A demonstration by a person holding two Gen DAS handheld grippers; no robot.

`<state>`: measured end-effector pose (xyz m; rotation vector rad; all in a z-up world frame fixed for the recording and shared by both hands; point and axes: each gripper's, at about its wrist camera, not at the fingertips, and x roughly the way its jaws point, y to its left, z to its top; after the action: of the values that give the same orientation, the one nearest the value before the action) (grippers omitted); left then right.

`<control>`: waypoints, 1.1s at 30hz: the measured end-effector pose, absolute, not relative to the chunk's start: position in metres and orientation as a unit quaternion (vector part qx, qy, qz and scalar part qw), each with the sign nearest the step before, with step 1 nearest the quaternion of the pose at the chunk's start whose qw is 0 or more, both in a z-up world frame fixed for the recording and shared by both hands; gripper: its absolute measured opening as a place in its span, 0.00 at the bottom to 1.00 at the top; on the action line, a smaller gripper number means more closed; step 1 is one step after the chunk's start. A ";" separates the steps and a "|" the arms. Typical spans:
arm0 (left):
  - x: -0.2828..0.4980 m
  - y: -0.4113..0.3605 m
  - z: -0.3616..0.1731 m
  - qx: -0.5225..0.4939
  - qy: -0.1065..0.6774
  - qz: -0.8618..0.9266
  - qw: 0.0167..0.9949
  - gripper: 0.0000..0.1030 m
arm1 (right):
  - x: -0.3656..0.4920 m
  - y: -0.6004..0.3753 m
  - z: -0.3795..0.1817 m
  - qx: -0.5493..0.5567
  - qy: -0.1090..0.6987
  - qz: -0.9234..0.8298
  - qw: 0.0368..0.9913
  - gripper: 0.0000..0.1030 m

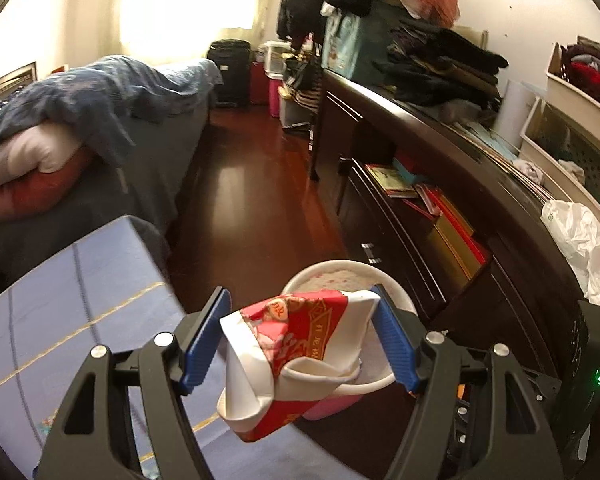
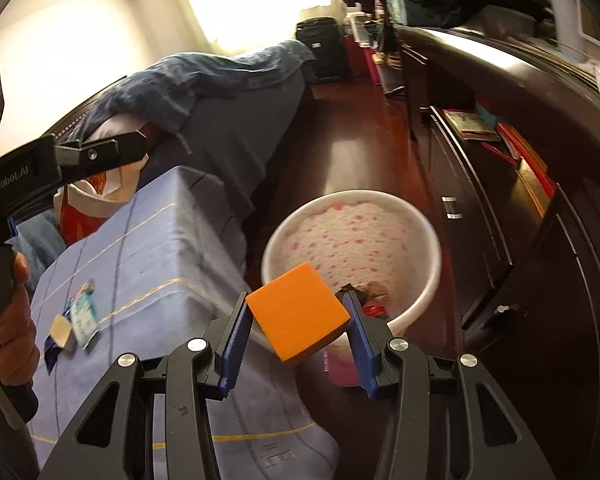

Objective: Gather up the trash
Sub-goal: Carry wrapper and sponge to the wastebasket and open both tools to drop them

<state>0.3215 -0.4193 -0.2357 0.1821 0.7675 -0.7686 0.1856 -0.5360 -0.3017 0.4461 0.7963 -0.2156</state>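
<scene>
My left gripper (image 1: pixel 300 340) is shut on a crumpled red and white paper carton (image 1: pixel 292 356), held above the table edge just before the white trash bin (image 1: pixel 384 284). My right gripper (image 2: pixel 296 328) is shut on an orange sponge block (image 2: pixel 298 312), held at the near rim of the bin (image 2: pixel 352 204), which has a pink-speckled liner and some trash at its bottom. The left gripper with its carton (image 2: pixel 88 200) also shows at the left of the right wrist view.
A table with a blue cloth (image 2: pixel 140 248) carries small wrappers (image 2: pixel 74 320). A bed (image 1: pixel 100 128) lies to the left, a dark dresser (image 1: pixel 480 208) with piled clothes to the right, and red wood floor (image 1: pixel 252 208) between them. A white plastic bag (image 1: pixel 584 248) lies on the dresser.
</scene>
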 end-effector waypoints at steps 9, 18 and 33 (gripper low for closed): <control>0.336 -0.471 -0.267 0.095 0.393 -0.380 0.832 0.69 | 0.194 -0.570 -0.318 0.226 0.383 -0.142 0.884 0.45; 0.363 -0.512 -0.309 0.095 0.431 -0.376 0.814 0.77 | 0.225 -0.589 -0.338 0.216 0.389 -0.163 0.881 0.46; 0.378 -0.475 -0.306 0.069 0.431 -0.332 0.836 0.94 | 0.231 -0.569 -0.341 0.189 0.408 -0.167 0.877 0.67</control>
<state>0.3778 -0.4754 -0.3059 0.1464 0.9134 -0.7038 0.2307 -0.5695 -0.3412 0.3947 0.8518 -0.3473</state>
